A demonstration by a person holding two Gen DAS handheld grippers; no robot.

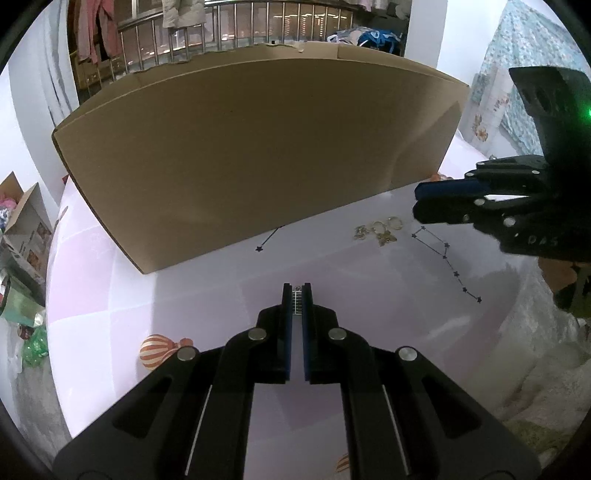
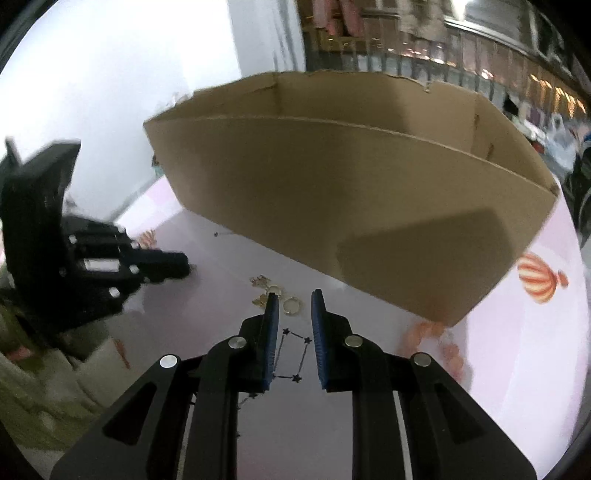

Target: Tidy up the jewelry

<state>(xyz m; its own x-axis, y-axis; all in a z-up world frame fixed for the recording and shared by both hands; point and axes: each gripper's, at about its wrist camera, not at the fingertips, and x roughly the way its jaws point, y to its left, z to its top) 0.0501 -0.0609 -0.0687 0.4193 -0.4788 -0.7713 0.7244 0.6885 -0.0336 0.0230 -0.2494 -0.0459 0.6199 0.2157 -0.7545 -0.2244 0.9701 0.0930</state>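
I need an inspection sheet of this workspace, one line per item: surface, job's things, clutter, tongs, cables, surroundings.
Surface: pale pink tablecloth with printed star lines and striped balloons.
Job's things: small heap of gold-coloured rings and charms lying loose on the cloth, in front of the open brown cardboard box.
Clutter: packets and boxes beyond the table's left edge.
Tongs: left tongs shut on a small silver-coloured piece; right tongs partly open, nothing between them, just short of the heap.
Cables: nothing seen.
Surroundings: metal railing, hanging clothes.
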